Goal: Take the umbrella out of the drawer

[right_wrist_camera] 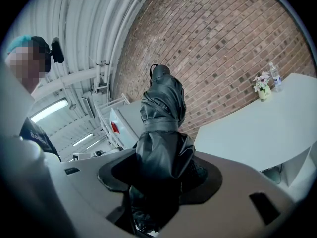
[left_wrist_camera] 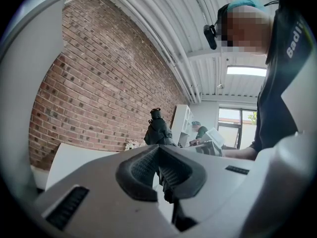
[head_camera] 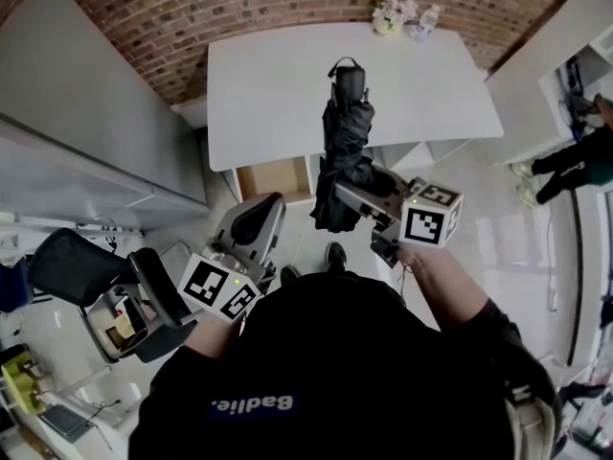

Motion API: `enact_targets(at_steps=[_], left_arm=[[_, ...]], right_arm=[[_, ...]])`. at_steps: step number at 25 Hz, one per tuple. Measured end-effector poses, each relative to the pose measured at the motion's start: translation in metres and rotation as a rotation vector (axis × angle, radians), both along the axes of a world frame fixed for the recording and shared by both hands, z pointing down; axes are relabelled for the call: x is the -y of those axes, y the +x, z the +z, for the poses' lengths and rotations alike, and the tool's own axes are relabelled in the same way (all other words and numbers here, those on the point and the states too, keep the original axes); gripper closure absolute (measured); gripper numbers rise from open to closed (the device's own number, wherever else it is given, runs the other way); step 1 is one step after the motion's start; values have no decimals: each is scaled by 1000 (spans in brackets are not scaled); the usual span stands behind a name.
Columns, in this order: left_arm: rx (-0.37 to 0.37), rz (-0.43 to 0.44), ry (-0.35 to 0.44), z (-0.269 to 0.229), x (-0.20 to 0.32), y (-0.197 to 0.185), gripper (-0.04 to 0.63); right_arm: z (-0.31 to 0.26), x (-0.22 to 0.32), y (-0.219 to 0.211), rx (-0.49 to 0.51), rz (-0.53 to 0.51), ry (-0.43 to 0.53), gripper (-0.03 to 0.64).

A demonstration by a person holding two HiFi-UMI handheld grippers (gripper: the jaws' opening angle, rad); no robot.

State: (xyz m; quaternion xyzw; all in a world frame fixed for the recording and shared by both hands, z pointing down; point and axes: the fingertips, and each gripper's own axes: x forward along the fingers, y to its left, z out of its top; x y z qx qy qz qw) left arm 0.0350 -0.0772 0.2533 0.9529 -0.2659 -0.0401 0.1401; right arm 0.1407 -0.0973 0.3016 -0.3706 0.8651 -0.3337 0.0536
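Overhead, my right gripper (head_camera: 356,199) carries the umbrella (head_camera: 345,132) upright, clear of the open drawer (head_camera: 276,178) under the bench (head_camera: 268,84). Looking along my left gripper (left_wrist_camera: 159,152), its fingers (left_wrist_camera: 138,170) meet, empty. On the right, fingers (right_wrist_camera: 210,175) clamp only slack canopy fabric; top-heavy as it stands, the umbrella could tip or slide through that soft hold.

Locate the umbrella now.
Head view, centre: the folded black umbrella stands clamped in the right gripper, by the white table, just right of the open drawer.
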Motion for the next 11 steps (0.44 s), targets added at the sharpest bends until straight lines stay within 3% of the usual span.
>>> enact_targets(at_steps=[11], left_arm=[[0, -5, -1, 2, 2, 1, 597]], right_arm=[[2, 1, 0, 5, 4, -3, 364]])
